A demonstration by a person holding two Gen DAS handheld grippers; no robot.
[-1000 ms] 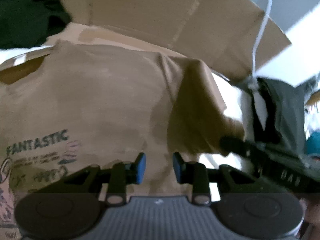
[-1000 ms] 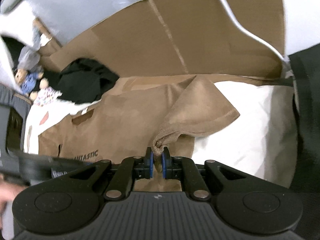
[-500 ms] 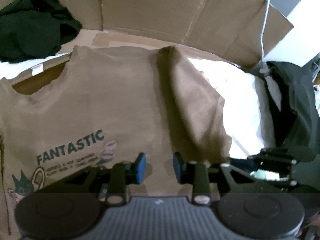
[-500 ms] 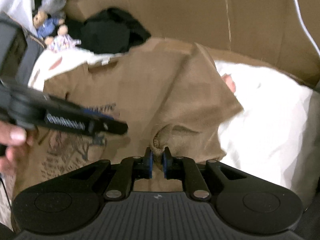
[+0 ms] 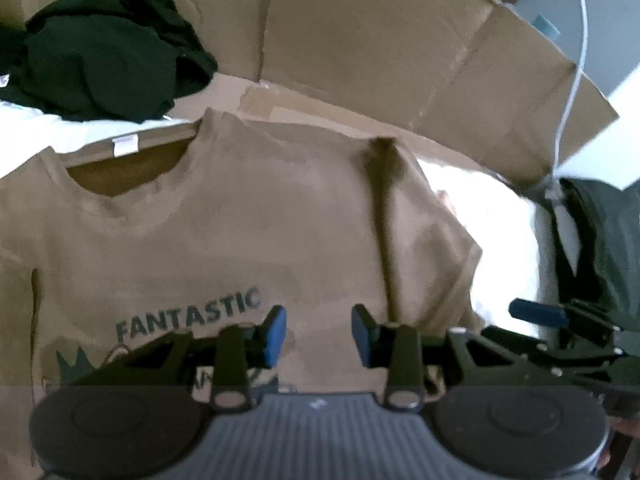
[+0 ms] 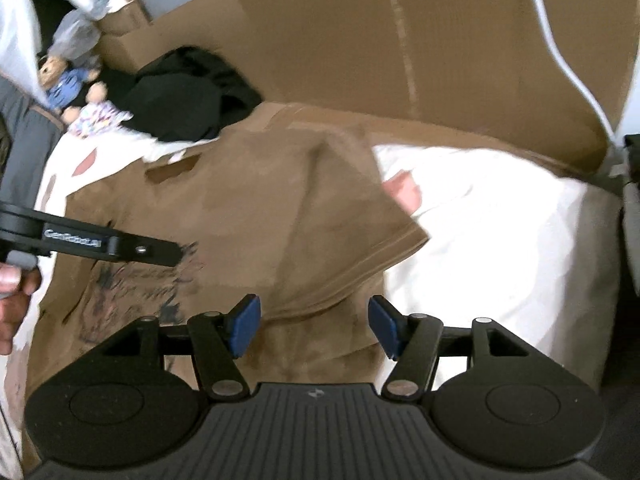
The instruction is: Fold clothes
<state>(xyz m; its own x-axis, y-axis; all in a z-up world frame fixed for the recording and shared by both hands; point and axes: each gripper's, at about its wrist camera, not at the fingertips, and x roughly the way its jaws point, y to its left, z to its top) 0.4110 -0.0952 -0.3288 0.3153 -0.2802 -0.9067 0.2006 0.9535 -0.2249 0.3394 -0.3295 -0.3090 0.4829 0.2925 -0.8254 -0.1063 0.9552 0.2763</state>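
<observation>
A brown T-shirt [image 5: 248, 216] printed with FANTASTIC lies face up on a white sheet [image 6: 500, 232]. Its right sleeve [image 6: 344, 224] lies flat, spread out toward the sheet. My right gripper [image 6: 314, 322] hovers just above the sleeve's hem with its jaws opening and nothing pinched between the blue pads. My left gripper [image 5: 319, 334] hangs over the shirt's chest beside the print, jaws opening, nothing between them. The left gripper's arm [image 6: 104, 242] shows at the left of the right wrist view, and the right gripper's finger [image 5: 538, 314] at the right of the left wrist view.
A black garment [image 5: 108, 60] is heaped beyond the collar. A cardboard sheet [image 5: 400, 48] stands behind the shirt, with a white cable [image 5: 576, 60] hanging over it. Stuffed dolls [image 6: 76, 92] lie at the far left. A dark bag [image 5: 600, 240] sits right of the sheet.
My right gripper let go of the bunched sleeve hem and its jaws spread; the sleeve now lies flat. The left gripper pulled back, bringing the collar and more of the shirt into view.
</observation>
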